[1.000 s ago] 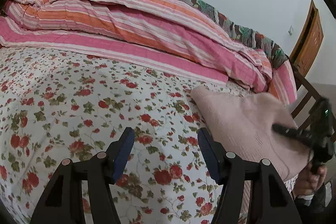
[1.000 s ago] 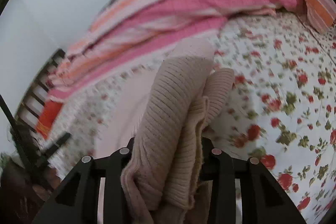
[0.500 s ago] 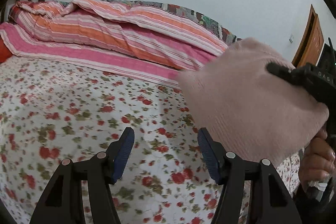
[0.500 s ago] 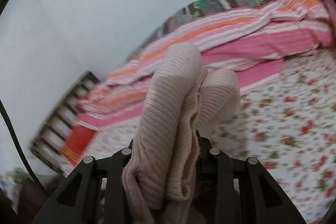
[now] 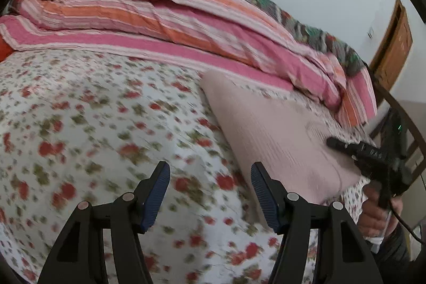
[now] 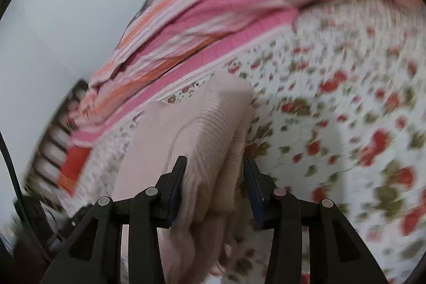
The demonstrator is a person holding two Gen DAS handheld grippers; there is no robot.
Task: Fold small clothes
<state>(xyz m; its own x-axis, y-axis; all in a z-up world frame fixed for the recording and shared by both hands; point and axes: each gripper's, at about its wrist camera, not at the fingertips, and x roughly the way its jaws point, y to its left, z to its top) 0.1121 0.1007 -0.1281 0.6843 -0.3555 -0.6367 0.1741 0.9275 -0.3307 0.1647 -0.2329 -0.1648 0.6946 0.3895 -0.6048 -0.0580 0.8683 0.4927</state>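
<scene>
The right gripper (image 6: pixel 213 175) has its jaws clamped on a bunched edge of the pale pink ribbed knit garment (image 5: pixel 277 135), which lies on the floral-print bed sheet (image 5: pixel 106 124) just below the pink-and-orange striped quilt (image 5: pixel 186 25). The left gripper (image 5: pixel 210 193) hovers beside the garment, jaws open and empty. If the thick bunch slips, the fold could spring apart. Half a second earlier the garment hung lifted above the sheet; now it is down.
</scene>
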